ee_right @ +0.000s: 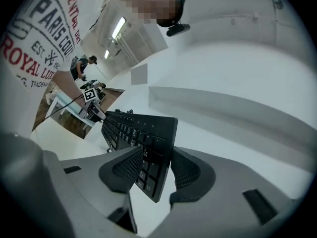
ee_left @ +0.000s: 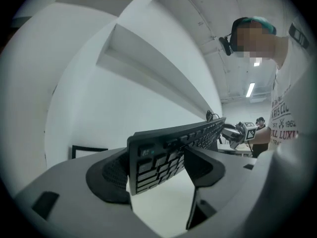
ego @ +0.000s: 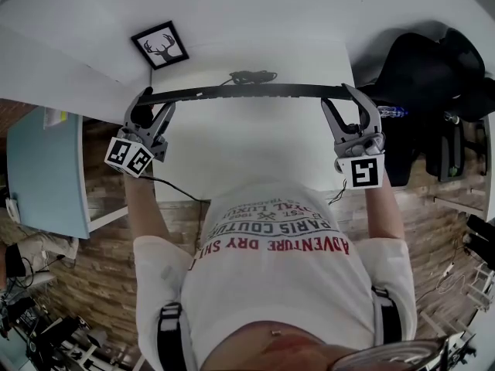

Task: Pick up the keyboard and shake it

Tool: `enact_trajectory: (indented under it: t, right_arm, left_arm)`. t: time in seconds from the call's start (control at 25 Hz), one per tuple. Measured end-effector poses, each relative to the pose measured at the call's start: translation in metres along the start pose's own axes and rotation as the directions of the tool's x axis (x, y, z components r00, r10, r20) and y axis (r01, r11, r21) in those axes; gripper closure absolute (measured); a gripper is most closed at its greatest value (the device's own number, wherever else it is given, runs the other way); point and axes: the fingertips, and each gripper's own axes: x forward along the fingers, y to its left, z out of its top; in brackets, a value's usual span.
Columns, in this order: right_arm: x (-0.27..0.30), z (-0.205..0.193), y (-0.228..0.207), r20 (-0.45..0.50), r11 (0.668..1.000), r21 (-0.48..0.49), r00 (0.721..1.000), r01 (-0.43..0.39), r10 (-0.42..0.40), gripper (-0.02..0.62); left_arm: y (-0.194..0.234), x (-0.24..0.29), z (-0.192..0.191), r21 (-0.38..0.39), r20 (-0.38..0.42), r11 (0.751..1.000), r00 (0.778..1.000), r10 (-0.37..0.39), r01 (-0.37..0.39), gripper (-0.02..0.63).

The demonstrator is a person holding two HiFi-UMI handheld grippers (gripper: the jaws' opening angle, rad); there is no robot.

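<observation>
A black keyboard (ego: 247,93) hangs edge-on above the white table (ego: 247,157), spanning from one gripper to the other. My left gripper (ego: 155,99) has the keyboard's left end between its jaws. In the left gripper view both pads lie against the keyboard (ee_left: 168,152), one on the back and one on the keys. My right gripper (ego: 340,97) is clamped on the other end. In the right gripper view the keyboard (ee_right: 133,133) stands tilted between the two pads, its key side facing the left pad (ee_right: 126,170).
A framed deer picture (ego: 160,45) leans at the table's far left corner. A dark cable (ego: 251,76) lies behind the keyboard. A black chair (ego: 433,76) stands to the right, a pale blue tabletop (ego: 42,168) to the left.
</observation>
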Motion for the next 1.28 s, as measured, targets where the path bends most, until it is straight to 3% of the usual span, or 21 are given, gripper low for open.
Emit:
enact_trajectory:
  t: [0.12, 0.36, 0.56, 0.68, 0.84, 0.96, 1.28]
  right_arm:
    - [-0.003, -0.001, 0.003, -0.014, 0.994, -0.109, 1.0, -0.007, 0.005, 0.405]
    - [-0.006, 0.003, 0.002, 0.004, 0.99, -0.138, 1.0, -0.007, 0.008, 0.405]
    - [-0.004, 0.004, -0.002, 0.002, 1.0, 0.017, 1.0, -0.019, 0.019, 0.405]
    - [0.001, 0.001, -0.003, -0.016, 0.986, 0.16, 0.998, -0.053, 0.056, 0.405]
    - [-0.004, -0.034, -0.003, -0.094, 0.946, 0.31, 0.987, -0.098, 0.133, 0.41]
    - [-0.01, -0.056, -0.005, -0.146, 0.911, 0.403, 0.976, -0.089, 0.16, 0.41]
    - [-0.025, -0.107, 0.014, -0.29, 0.814, 0.578, 0.919, -0.055, 0.268, 0.408]
  left_arm:
    - [-0.002, 0.001, -0.013, 0.015, -0.042, 1.0, 0.999, -0.013, 0.014, 0.279]
    - [-0.007, -0.002, -0.013, 0.025, -0.027, 1.0, 1.0, -0.003, 0.004, 0.279]
    - [-0.009, -0.003, -0.003, 0.045, -0.01, 0.999, 1.0, 0.017, -0.017, 0.28]
    - [-0.01, -0.003, -0.002, 0.056, -0.031, 0.998, 0.999, 0.036, -0.034, 0.281]
    - [-0.018, 0.0, -0.002, 0.091, -0.068, 0.994, 0.996, 0.061, -0.055, 0.281]
    - [-0.025, 0.006, -0.009, 0.086, -0.13, 0.994, 0.988, 0.078, -0.067, 0.281]
    - [-0.038, 0.006, -0.044, 0.04, -0.307, 0.995, 0.947, 0.099, -0.091, 0.281]
